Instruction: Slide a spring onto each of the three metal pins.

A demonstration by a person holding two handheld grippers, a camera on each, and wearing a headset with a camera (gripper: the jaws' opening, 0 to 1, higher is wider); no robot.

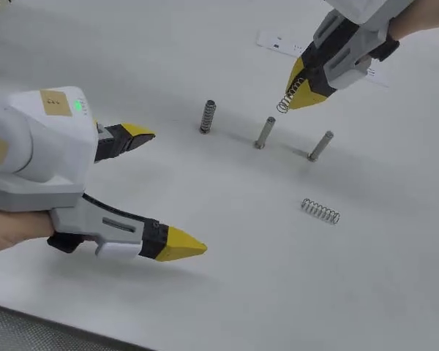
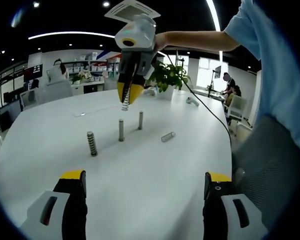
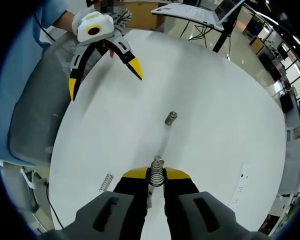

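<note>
Three metal pins stand upright on the white table [image 1: 241,278]. A spring sits on the left pin [image 1: 207,117]. The middle pin [image 1: 264,133] and the right pin [image 1: 320,145] are bare. My right gripper [image 1: 296,91] hangs just above and behind the middle pin, shut on a spring [image 1: 287,99] that points down from its tips. In the right gripper view that spring [image 3: 156,175] sits between the yellow tips, over a pin top [image 3: 158,160]. A loose spring [image 1: 320,210] lies on the table in front of the right pin. My left gripper [image 1: 164,190] is open and holds nothing, left of the pins.
A white paper label [image 1: 278,42] lies at the table's far side behind the right gripper. In the left gripper view, a potted plant [image 2: 169,77] stands at the table's far end, with office desks and seated people beyond it.
</note>
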